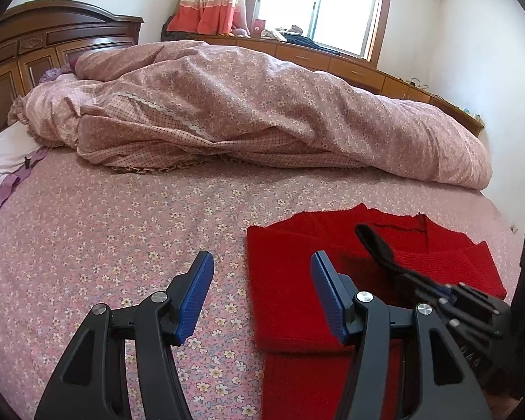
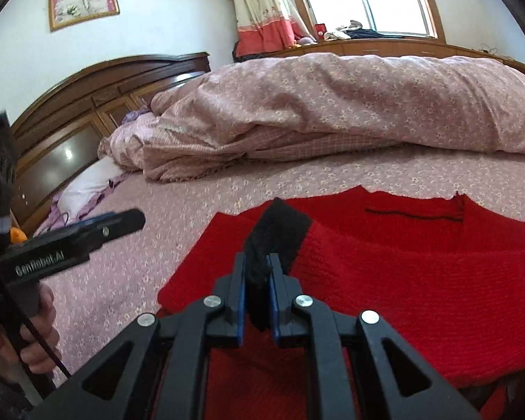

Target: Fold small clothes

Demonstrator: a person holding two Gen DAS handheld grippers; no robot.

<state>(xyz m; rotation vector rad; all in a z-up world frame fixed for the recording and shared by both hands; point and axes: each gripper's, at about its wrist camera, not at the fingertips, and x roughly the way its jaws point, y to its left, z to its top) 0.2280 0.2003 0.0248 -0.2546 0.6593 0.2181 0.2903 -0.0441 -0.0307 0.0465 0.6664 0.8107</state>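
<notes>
Your right gripper (image 2: 257,280) is pinching a small black fabric piece (image 2: 274,234) between its blue pads; the piece stands up and forward out of the jaws, its long axis running away from you along the fingers. Directly beneath and beyond it lies the red knit sweater (image 2: 402,273), already partly folded and flat on the floral bedsheet (image 1: 105,227). Your right hand is the nearer one to both: the black piece hangs over the sweater's near left part.

Your left gripper (image 1: 262,290) is spread and empty, straddling the sweater's left edge, one finger over the sheet, the other over red knit.

From the left-wrist view the sweater's long axis runs from you toward the far side, neckline farthest.

To the left there is open sheet for laying the black piece down. Farther off, the bunched floral duvet (image 1: 262,112) limits room, with the wooden headboard (image 1: 52,45) beyond.
</notes>
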